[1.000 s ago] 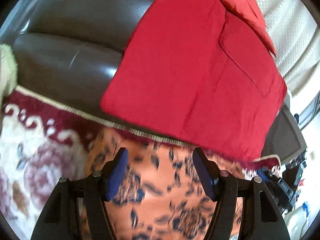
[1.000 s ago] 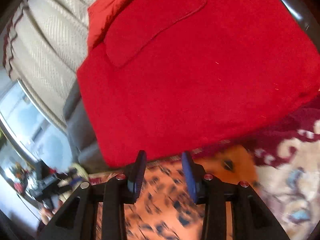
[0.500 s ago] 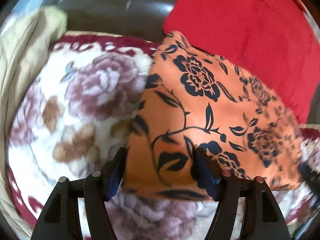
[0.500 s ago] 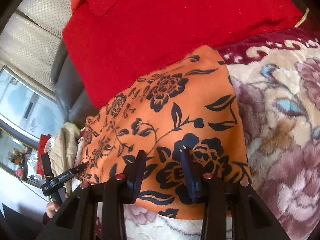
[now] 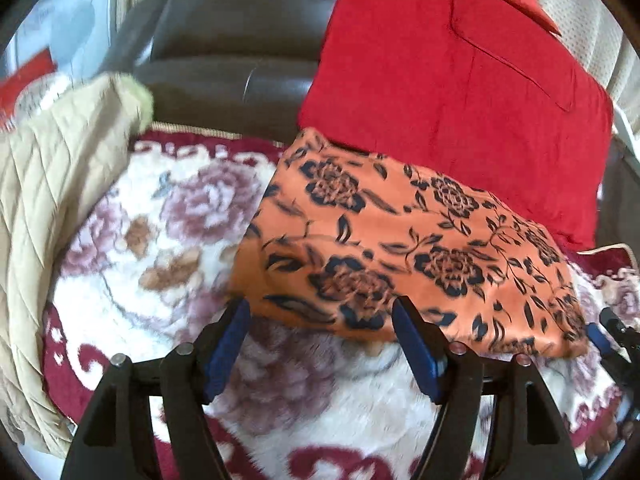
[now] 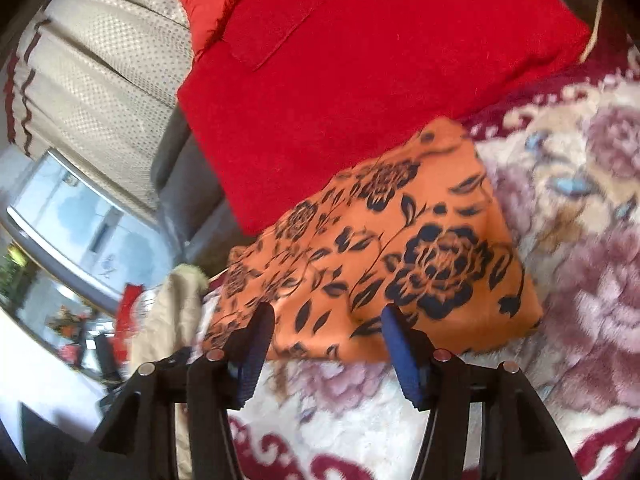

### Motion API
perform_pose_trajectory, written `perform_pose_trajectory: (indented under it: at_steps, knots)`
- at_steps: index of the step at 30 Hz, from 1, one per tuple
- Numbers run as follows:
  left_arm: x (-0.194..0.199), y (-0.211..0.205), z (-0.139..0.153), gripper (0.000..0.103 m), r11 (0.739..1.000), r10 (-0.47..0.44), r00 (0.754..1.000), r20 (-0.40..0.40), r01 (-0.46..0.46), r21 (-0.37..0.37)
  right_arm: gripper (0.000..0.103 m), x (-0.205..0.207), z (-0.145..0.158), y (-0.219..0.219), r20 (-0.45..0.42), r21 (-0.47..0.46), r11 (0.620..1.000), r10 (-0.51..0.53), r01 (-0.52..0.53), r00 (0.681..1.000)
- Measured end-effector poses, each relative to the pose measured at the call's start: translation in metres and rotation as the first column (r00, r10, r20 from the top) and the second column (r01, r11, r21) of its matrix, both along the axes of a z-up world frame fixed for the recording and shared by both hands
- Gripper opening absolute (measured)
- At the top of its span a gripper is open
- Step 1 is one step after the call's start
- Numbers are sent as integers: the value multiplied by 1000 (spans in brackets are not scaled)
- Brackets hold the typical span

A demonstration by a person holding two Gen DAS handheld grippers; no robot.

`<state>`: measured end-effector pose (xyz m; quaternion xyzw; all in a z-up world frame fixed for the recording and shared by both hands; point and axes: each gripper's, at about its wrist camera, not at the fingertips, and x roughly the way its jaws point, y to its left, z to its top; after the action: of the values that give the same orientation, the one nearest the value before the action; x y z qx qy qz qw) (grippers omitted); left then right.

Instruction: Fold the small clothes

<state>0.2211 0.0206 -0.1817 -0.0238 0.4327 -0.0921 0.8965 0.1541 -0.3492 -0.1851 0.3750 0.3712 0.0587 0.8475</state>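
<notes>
- The orange floral garment (image 5: pixel 404 256) lies folded into a flat, roughly rectangular bundle on the plush flowered blanket (image 5: pixel 160 240), dark blue-black roses and leaves printed across its top face
- Its far edge touches the red cushion (image 5: pixel 452 92), which leans up behind it; in the right wrist view the same garment (image 6: pixel 384 256) sits just below that cushion (image 6: pixel 360 72)
- The near edge of the garment is a thick folded hem, lying on the blanket just ahead of both tools
- The left tool (image 5: pixel 320 320) hangs over the garment's near left corner with its blue-padded fingers (image 5: pixel 226 344) wide apart; they have just been opening further, and nothing is pinched between them, the cloth lying beyond the tips
- The right tool (image 6: pixel 326 322) sits at the garment's near edge, its jaws having just sprung apart; the pads press on nothing, though the hem shows in the gap between the tips
- To the garment's left in the left wrist view, a beige quilted cloth (image 5: pixel 52 184) is heaped on the blanket's edge
- Behind the garment and beside the cushion runs the dark leather sofa back (image 5: pixel 228 52)
- Cream dotted curtains (image 6: pixel 96 92) hang beyond the cushion
</notes>
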Motion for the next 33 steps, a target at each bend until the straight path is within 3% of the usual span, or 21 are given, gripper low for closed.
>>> perform_pose_trajectory:
  at_steps: [3,6,9,11,18,25,29,31,33]
  knots:
    - [4,-29,-6,78,998,4,997,72,-9,59,60,7,-1,6,6,-107,993,-49,50,999]
    - [8,-56,-24,79,991,-5,995,104,-9,134,59,15,-10,6,-14,-133,989,-69,67,997]
    - [13,-76,-48,79,975,-43,996,78,25,222,59,24,-27,10,-89,-170,984,-63,47,994]
    - [13,-82,-53,79,964,-60,994,94,34,262,59,24,-28,12,-81,-186,982,-58,42,995]
    - [20,-74,-49,79,982,-73,993,97,55,180,59,18,-16,17,-5,-160,986,-35,34,999]
    - [21,-70,-49,79,984,-70,992,106,51,172,59,36,-10,62,37,-173,983,74,-66,997]
    - [22,-66,-49,79,985,-70,992,106,52,167,59,49,-21,76,-5,-174,979,104,-103,995]
    - [22,-65,-49,79,985,-72,992,105,54,164,57,58,-36,80,-82,-185,975,106,-120,991]
    - [22,-64,-49,79,985,-70,992,106,52,163,53,61,-41,81,-104,-201,972,102,-121,989]
